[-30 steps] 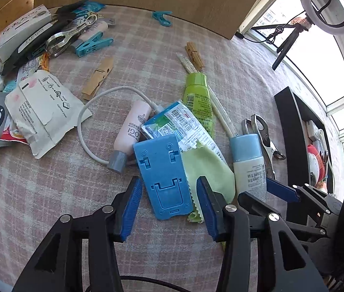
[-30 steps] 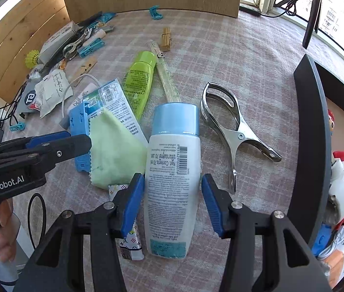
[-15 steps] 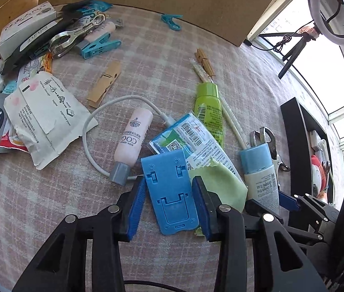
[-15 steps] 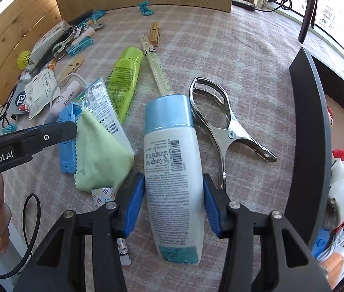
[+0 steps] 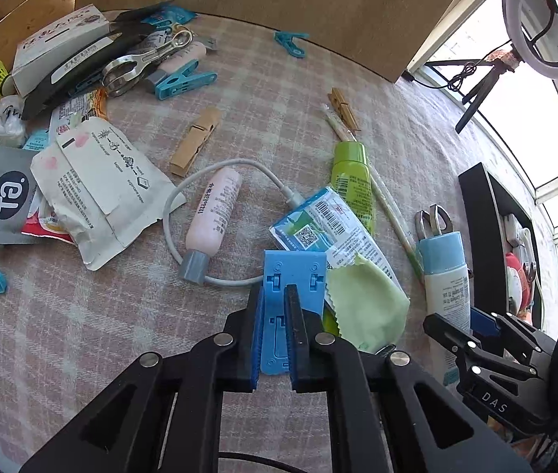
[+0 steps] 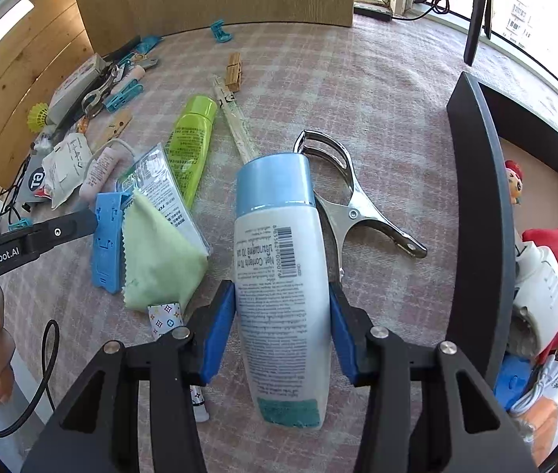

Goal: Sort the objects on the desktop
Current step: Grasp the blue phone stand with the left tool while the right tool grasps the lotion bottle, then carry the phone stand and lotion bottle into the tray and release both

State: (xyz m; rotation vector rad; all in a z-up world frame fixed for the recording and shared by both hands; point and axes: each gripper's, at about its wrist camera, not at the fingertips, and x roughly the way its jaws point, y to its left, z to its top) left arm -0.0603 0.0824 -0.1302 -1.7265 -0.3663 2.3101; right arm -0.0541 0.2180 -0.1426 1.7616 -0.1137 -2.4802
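My left gripper (image 5: 275, 311) is shut on a blue plastic phone stand (image 5: 292, 276) that lies on the checked tablecloth; the stand also shows in the right wrist view (image 6: 107, 242). A light green cloth (image 5: 365, 311) lies against its right side. My right gripper (image 6: 282, 315) is shut on a white bottle with a blue cap (image 6: 282, 272), its pads pressing both sides of the body. The bottle also shows in the left wrist view (image 5: 446, 276).
A black storage box (image 6: 480, 213) holding toys and packets stands at the right. A metal clamp (image 6: 357, 213), a green tube (image 6: 190, 142), a barcode packet (image 5: 334, 228), a pink tube (image 5: 213, 209), a white cable (image 5: 168, 216) and wooden pegs (image 5: 196, 140) lie around. Packets and clips pile at the far left.
Both grippers have moved forward and closed: the left onto the blue phone stand, the right onto the white bottle.
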